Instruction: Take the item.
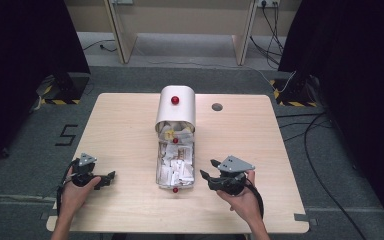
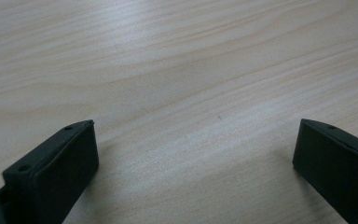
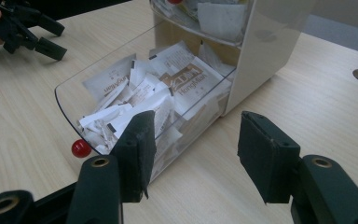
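high view: a white two-drawer sachet dispenser (image 1: 176, 107) stands mid-table (image 1: 120, 130), its clear lower drawer (image 1: 175, 165) pulled out toward the person, full of paper sachets; three red knobs count here. left gripper (image 1: 111, 176) and right gripper (image 1: 205, 174) flank the drawer, apart from it.

left gripper view: jaws wide apart over bare wood, holding nothing.

right gripper view: sachet print is readable; one red knob (image 3: 80, 148); jaws part-open, empty, beside the drawer wall.
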`<state>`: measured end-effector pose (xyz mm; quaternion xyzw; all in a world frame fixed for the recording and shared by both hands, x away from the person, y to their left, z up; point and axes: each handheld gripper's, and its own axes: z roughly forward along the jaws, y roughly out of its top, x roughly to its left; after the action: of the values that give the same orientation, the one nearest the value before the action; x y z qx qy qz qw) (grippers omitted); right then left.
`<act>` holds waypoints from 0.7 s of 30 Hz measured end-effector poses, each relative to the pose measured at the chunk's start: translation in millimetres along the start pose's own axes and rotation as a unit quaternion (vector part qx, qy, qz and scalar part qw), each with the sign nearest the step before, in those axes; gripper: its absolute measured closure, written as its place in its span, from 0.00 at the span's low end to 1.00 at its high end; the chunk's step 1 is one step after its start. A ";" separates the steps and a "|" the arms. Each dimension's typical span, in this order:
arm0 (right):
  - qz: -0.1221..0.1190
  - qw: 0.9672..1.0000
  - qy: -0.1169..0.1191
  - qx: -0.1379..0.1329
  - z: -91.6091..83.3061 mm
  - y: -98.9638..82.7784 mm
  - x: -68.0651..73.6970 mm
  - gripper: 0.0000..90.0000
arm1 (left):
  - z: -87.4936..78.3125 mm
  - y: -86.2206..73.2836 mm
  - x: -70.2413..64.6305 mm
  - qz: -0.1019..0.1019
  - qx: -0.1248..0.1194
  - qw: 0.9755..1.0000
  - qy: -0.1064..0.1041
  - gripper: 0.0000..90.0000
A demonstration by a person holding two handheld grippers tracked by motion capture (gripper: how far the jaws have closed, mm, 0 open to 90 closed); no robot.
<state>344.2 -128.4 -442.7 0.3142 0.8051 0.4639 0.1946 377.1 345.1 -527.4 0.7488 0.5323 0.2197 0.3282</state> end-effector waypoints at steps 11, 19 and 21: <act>-0.013 1.000 0.013 -0.001 8.1 5.8 8.2 0.55 | 0.0 0.0 0.0 0.000 0.000 1.000 0.000 0.00; -0.028 0.999 0.022 0.000 16.1 12.2 14.7 0.56 | 0.0 0.0 0.0 0.000 0.000 1.000 0.000 0.00; -0.030 0.999 0.024 0.001 19.2 14.4 16.5 0.57 | 0.0 0.0 0.0 0.000 0.000 1.000 0.000 0.00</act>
<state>348.5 -99.6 -440.1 0.2788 0.8193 0.4643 0.1883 377.1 345.1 -527.4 0.7489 0.5322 0.2198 0.3281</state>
